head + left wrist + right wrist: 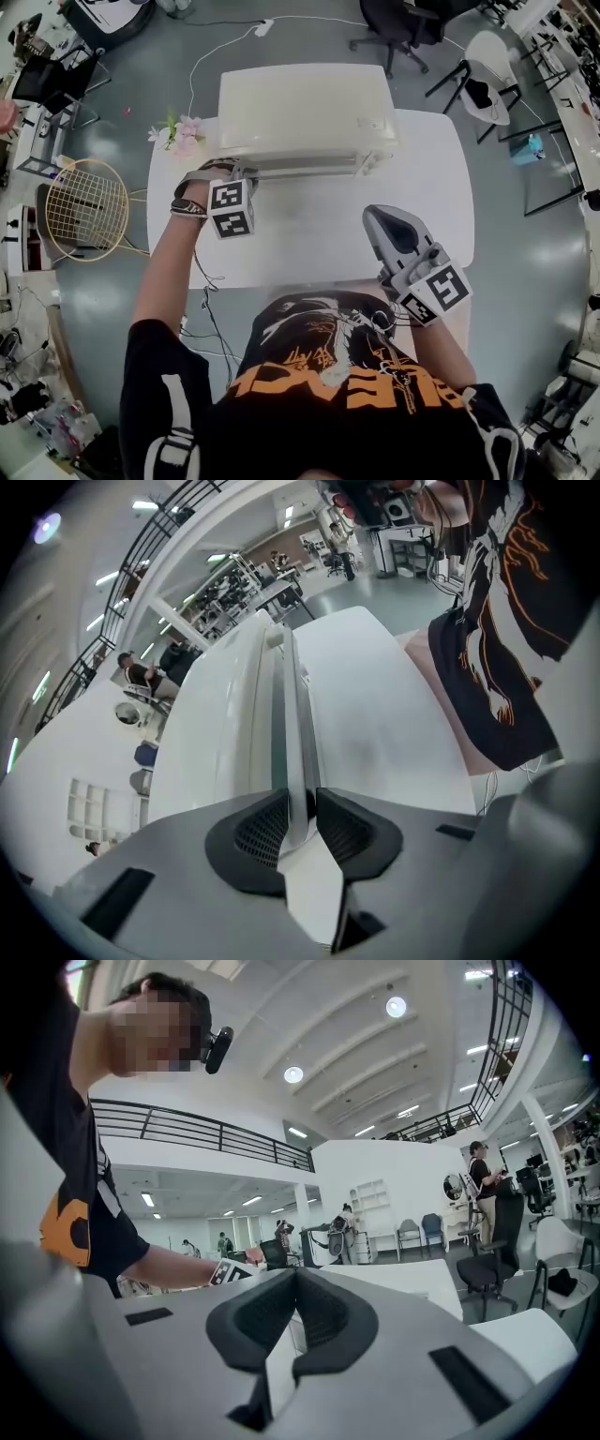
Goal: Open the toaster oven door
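Note:
A white toaster oven (305,112) stands at the far side of the white table (309,239), with its door handle (305,170) running along the front. My left gripper (240,174) is at the handle's left end. In the left gripper view the thin handle bar (286,714) passes between the dark pads (262,829), and my left gripper (302,810) is shut on it. My right gripper (380,221) hovers over the table's near right part, away from the oven. In the right gripper view the right gripper (296,1283) is shut, its tips meeting on nothing.
A badminton racket (86,208) lies on the floor left of the table. Pink flowers (180,133) sit at the table's far left corner. Office chairs (403,28) and a white chair (489,75) stand behind it. A white cable (211,56) runs across the floor.

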The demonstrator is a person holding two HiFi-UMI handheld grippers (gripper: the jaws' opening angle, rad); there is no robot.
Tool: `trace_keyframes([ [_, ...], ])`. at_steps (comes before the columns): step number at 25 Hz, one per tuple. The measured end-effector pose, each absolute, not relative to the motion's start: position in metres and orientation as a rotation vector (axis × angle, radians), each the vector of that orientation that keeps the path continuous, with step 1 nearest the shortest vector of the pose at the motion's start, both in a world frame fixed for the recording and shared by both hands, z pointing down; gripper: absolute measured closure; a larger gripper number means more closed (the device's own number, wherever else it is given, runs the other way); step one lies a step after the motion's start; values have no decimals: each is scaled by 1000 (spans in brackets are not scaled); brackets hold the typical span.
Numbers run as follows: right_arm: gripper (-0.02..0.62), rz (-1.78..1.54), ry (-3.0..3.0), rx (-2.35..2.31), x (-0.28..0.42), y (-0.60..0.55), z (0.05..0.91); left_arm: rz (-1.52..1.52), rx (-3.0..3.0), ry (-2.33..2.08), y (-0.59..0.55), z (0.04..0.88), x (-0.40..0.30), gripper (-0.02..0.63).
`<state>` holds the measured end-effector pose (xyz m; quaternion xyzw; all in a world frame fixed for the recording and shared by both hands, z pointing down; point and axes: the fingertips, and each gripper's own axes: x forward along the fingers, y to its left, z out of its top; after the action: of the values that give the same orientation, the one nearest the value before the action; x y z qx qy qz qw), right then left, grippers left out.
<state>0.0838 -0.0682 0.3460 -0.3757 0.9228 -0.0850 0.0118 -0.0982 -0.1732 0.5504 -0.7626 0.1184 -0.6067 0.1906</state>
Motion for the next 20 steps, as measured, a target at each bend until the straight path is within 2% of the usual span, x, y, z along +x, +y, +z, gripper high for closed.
trace_keyframes([
  [8,581,-309,2894,-1149,78,-66,353,-1692,-2223,382,-167,555,-95,506],
  [20,581,-346,2922,-1095,68,-70,357,-1597,-2393,444,-95,582,-89,518],
])
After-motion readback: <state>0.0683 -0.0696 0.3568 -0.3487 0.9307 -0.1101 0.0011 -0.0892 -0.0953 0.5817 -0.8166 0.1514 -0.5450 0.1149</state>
